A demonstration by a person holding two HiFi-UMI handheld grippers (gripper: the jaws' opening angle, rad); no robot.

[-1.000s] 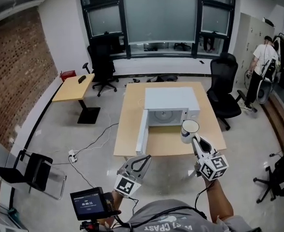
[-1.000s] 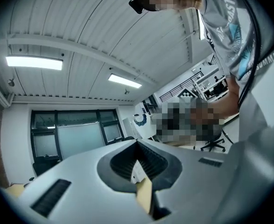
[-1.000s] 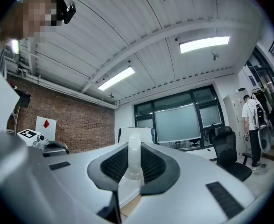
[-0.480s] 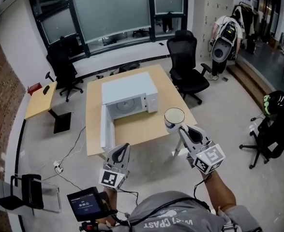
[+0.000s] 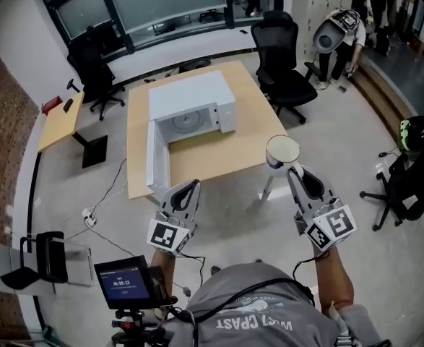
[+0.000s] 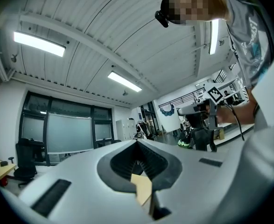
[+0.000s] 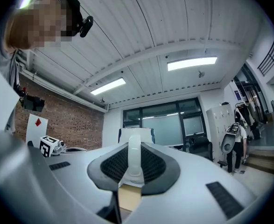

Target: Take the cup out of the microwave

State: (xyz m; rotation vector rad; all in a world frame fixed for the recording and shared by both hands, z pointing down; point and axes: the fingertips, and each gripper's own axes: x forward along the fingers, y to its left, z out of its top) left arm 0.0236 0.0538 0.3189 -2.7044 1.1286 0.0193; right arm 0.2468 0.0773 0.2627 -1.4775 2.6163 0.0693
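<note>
Found the cup (image 5: pixel 282 152), white and upright, outside the microwave (image 5: pixel 197 100), at about 4 o'clock from it in the head view, raised at the near right corner of the table (image 5: pixel 219 157). Confirmed the right gripper (image 5: pixel 292 170) clamped on the cup's handle, with the pads pressing on either side of it in the right gripper view and the cup body just beyond the tips.

Noted the left gripper (image 5: pixel 191 187) at about 6 o'clock from the microwave, off the table's near edge, with jaws brought together and nothing between them in the left gripper view.

Recorded the door (image 5: pixel 154 161) of the microwave swung wide open toward 7 o'clock, exposing the cavity and its round turntable.

Logged one black office chair (image 5: pixel 284 63) at 2 o'clock from the microwave and a second chair (image 5: pixel 89 58) at 10 o'clock. Logged a small side table (image 5: pixel 60 118) at 9 o'clock, near the brick wall.

Observed a person (image 5: pixel 339 31) bending at 1 o'clock, well apart from the table. Observed a small screen (image 5: pixel 125 282) at 7 o'clock, low in the head view.
</note>
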